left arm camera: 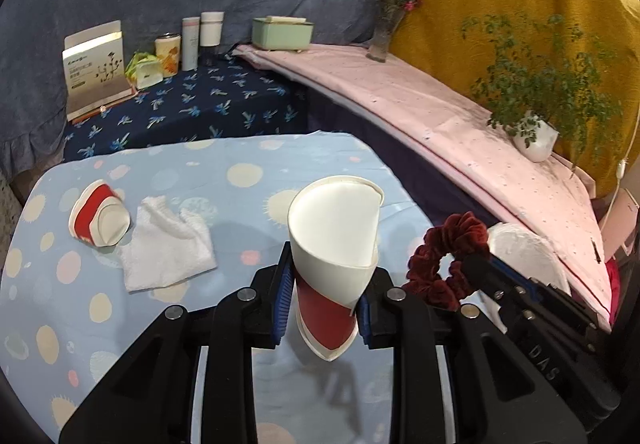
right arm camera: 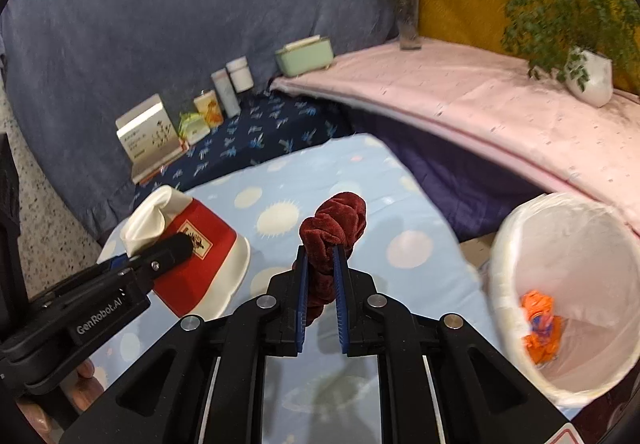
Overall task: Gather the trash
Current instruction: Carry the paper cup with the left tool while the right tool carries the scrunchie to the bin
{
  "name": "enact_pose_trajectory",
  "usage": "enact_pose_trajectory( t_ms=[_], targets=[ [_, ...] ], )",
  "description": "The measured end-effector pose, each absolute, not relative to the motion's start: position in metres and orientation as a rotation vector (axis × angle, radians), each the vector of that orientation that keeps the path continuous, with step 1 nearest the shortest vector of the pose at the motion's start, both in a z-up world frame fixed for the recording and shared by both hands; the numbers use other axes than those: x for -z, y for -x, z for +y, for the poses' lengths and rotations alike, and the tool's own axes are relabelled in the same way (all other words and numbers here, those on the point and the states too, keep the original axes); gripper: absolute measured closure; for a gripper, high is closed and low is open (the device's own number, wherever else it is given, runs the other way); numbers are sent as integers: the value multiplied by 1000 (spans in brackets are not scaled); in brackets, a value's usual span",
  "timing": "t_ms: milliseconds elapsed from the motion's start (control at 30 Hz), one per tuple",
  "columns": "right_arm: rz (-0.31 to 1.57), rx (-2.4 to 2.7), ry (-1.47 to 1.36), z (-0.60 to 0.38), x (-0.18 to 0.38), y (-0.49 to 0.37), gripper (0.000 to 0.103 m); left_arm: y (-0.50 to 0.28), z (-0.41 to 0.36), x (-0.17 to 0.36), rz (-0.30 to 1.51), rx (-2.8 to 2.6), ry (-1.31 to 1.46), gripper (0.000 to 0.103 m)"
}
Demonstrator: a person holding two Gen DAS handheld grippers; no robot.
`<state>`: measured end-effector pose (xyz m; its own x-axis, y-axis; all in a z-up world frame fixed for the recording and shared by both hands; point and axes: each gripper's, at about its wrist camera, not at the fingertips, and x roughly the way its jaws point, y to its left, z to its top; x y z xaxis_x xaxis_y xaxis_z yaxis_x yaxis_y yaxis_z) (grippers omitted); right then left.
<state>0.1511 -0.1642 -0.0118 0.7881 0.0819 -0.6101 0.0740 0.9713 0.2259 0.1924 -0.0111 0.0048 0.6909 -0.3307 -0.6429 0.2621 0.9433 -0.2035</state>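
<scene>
The left gripper (left arm camera: 322,308) is clamped narrow on a red-and-white paper cup (left arm camera: 334,244), its blue pads pressing the cup's flattened lower part, mouth up, above the near part of the dotted blue table (left arm camera: 240,159). The right gripper (right arm camera: 321,296) is pinched nearly closed on a dark red scrunchie (right arm camera: 334,228), which stands up between its pads over the table's middle.

Only the left view shows a second crushed cup (left arm camera: 100,213) lying on its side near the table's left edge, with a white tissue (left arm camera: 166,244) just beside it, touching or nearly so. Only the right view looks into the white-lined bin (right arm camera: 568,284) off the table's right edge, where an orange wrapper (right arm camera: 540,324) lies at the bottom; the left view catches just its rim behind the scrunchie. The right view also shows fingers (right arm camera: 86,368) under the left gripper's handle.

Farther back, both views show a box, cans and bottles on a dark floral cloth (left arm camera: 208,99), and a green box (left arm camera: 282,31), flower vase (left arm camera: 384,31) and potted plant (left arm camera: 536,139) on a pink shelf (left arm camera: 400,91).
</scene>
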Motion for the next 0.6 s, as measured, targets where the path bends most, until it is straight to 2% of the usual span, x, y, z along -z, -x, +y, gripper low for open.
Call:
enact_pose_trajectory(
  t_ms=[300, 600],
  targets=[
    [560, 99, -267, -223, -32, -102, 91, -159, -65, -37, 691, 433, 62, 78],
    [518, 212, -316, -283, -44, -60, 91, -130, -129, -57, 665, 545, 19, 77]
  ],
)
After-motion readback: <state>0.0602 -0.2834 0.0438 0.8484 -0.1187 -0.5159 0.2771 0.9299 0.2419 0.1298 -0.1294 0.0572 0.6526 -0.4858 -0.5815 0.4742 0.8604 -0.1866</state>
